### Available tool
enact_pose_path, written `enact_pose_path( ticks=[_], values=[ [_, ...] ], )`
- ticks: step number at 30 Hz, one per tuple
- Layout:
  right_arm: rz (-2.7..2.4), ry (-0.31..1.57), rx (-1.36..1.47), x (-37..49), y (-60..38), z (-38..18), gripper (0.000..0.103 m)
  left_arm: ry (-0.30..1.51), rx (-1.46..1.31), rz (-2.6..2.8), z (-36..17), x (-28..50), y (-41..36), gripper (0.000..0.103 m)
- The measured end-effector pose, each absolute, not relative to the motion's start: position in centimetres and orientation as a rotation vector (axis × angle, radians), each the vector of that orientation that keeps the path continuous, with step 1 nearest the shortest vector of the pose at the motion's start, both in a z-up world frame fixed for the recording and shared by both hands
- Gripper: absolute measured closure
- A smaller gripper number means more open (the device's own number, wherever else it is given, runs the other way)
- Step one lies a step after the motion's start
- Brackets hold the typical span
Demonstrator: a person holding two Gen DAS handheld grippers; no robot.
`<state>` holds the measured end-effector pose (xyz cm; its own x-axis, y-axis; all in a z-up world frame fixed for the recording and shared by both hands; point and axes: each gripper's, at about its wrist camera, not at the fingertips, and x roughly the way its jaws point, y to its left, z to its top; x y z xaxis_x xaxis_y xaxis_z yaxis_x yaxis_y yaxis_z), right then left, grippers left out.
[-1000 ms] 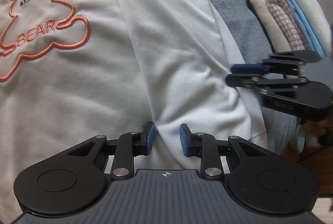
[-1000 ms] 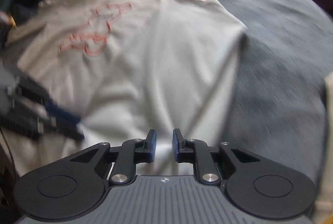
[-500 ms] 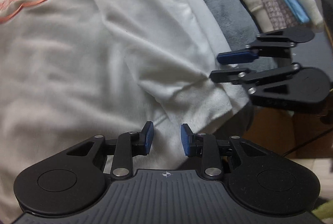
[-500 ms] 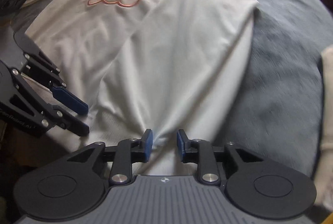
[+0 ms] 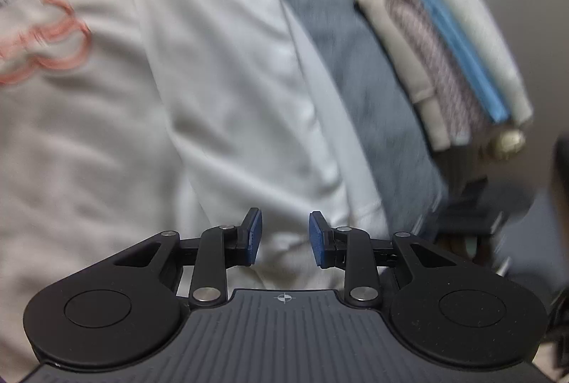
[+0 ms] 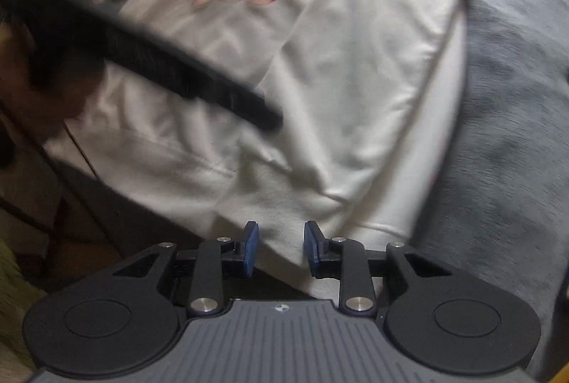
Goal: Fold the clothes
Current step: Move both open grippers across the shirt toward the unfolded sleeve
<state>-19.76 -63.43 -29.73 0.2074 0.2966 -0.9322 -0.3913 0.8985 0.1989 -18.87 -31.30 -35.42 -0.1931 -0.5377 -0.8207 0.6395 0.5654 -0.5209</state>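
Both black grippers carry blue-padded jaws, silver screws, ribbed grey housings.

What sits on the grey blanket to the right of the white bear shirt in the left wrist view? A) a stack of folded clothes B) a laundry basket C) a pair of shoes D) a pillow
A: a stack of folded clothes, cream, checked and blue layers, lies on the grey blanket right of the white bear shirt.

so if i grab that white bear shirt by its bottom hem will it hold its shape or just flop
Probably flop: the white shirt already creases and drapes over the grey blanket. Its folded-in side looks loose, so lifting one point may undo it. It looks thin, likely light.
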Motion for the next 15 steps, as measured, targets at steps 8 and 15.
enact_pose_path(
  ticks=[8,15],
  values=[
    [0.395,1.097,0.007,-12.1,-66.9,-28.5,0.074,1.482,0.090,-0.947,-37.1,-20.6,-29.3,0.074],
    [0.572,1.163,-0.062,-8.3,-64.0,-32.6,0.083,1.471,0.058,-0.910,-36.6,-22.0,-28.5,0.072]
  ],
)
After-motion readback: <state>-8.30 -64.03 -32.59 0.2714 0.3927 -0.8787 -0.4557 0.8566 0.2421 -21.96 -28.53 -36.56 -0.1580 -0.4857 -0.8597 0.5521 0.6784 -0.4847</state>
